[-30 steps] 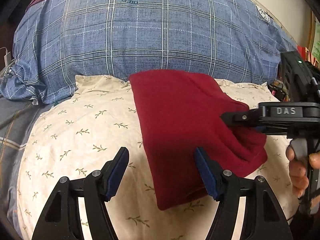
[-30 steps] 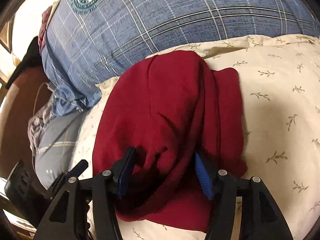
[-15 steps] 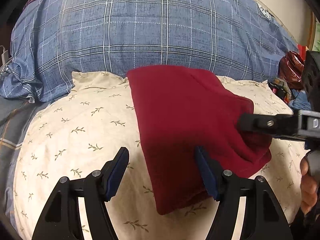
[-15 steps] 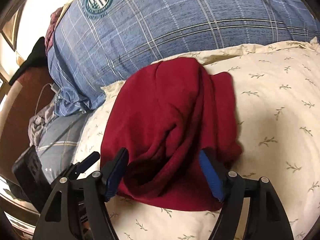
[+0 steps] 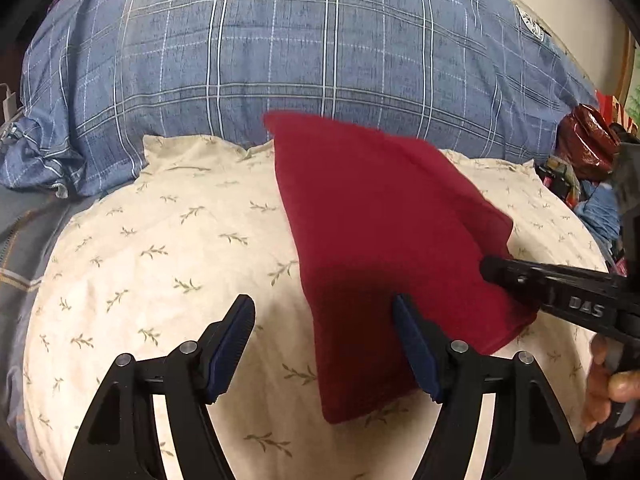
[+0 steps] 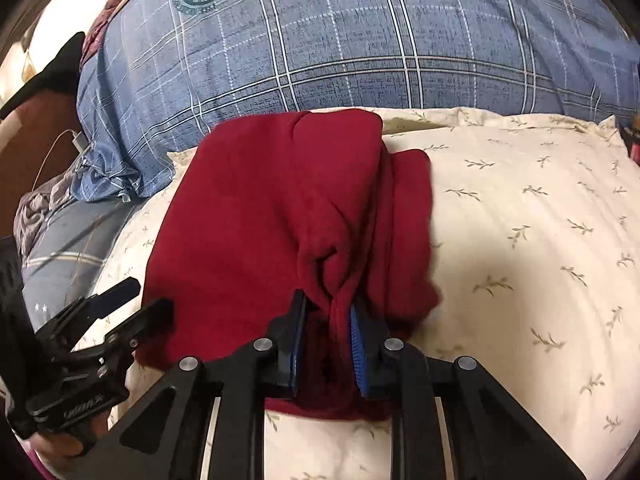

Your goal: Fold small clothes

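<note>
Now the right gripper [image 6: 328, 320] is closing on the red cloth's [image 6: 256, 224] near edge, the left gripper [image 5: 324, 344] gaping beside it.

A cream fabric pillow [image 5: 168, 248] with a leaf-sprig print fills the lower frame. A folded dark red fleece garment [image 5: 384, 240] lies on its centre-right. A blue plaid pillow [image 5: 280, 60] abuts the upper edge.

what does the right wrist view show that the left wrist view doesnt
Only the right wrist view: the right hand-held gripper closing its jaws on a bunched fold of the red garment, and a white charger.

Only the left wrist view: the left hand-held gripper's open jaws with nothing pinched, and a shiny red bag.

Both: the garment on the cream leaf-print pillow before the blue plaid pillow.
</note>
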